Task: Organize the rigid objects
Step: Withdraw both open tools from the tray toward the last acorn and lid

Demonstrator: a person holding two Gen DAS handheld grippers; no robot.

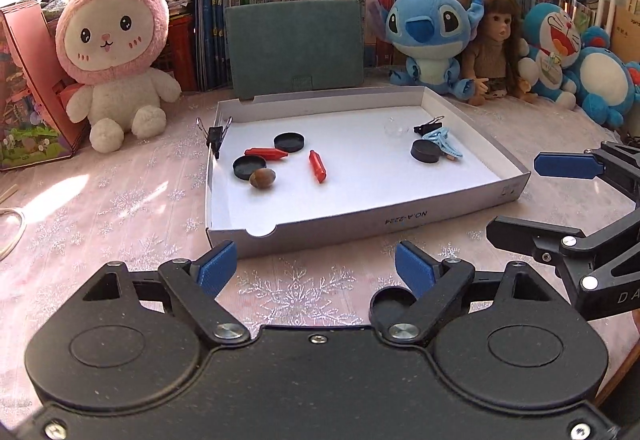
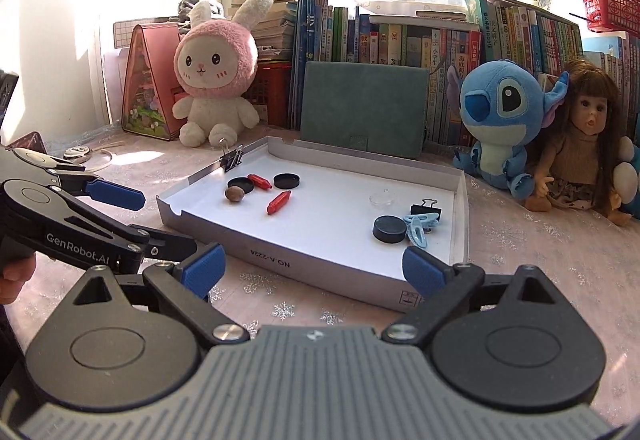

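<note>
Hovering wide open and empty before the shallow white cardboard tray (image 1: 472,144), the left claw (image 1: 316,268) and right claw (image 2: 312,266) tilt downward over the snowflake-patterned pink desk (image 1: 132,200); black round caps (image 1: 289,141) lie inside, near rim unobstructed.

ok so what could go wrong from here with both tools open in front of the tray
1. The clear dish is hard to see against the white tray; a tool could knock it.
2. The blue clip, black clip and puck are bunched together, so grabbing one may drag the others.
3. The nut could roll if nudged.
</note>
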